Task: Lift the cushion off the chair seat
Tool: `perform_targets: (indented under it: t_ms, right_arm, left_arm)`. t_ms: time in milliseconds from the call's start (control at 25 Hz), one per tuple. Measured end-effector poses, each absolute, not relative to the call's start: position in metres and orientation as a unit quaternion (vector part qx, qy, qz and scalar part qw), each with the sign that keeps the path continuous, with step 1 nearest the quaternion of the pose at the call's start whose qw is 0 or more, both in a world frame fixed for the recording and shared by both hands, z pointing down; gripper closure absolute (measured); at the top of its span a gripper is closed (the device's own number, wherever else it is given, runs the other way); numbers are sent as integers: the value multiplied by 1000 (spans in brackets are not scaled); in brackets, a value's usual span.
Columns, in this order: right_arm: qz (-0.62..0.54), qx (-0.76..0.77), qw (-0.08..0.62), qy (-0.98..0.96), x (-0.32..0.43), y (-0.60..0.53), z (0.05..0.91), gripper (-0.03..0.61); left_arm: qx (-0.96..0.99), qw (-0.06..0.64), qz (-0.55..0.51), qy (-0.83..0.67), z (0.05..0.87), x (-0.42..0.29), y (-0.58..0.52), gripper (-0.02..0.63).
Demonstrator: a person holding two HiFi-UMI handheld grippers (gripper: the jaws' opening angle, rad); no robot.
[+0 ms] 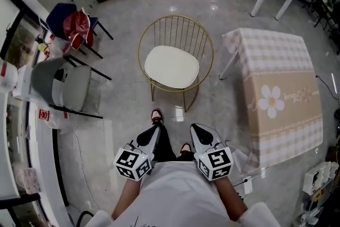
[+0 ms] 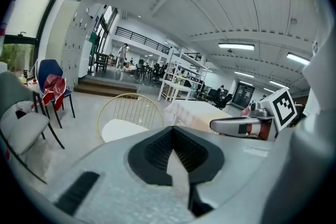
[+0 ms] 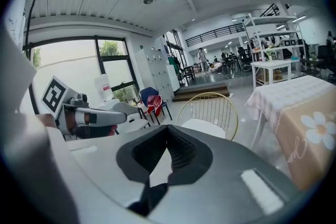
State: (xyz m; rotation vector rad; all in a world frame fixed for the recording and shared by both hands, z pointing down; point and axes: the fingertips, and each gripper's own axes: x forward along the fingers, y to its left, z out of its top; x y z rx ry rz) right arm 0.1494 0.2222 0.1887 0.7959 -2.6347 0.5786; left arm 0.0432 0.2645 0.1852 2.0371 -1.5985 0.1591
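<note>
Cushion (image 1: 171,66) on chair (image 1: 176,16) lies dead ahead, well apart, long axis left-right. Left gripper (image 1: 150,135) and right gripper (image 1: 202,136) equally near, jaws pressed together, empty.

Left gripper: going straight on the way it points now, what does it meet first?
Probably the white cushion on the gold chair, at its near edge. The left gripper aims slightly down, so it may reach the floor first; depth is unclear.
</note>
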Motion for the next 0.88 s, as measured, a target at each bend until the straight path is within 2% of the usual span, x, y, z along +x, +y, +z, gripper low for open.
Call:
perform_targets:
  t_ms: [360, 880]
  right_arm:
    - [214, 317, 181, -906, 124, 165, 200, 571]
    - [241, 324, 212, -890, 22, 97, 213, 569]
  left_arm:
    - [766, 273, 54, -580, 189, -10, 192, 610]
    - [776, 308, 73, -546, 206, -106, 113, 610]
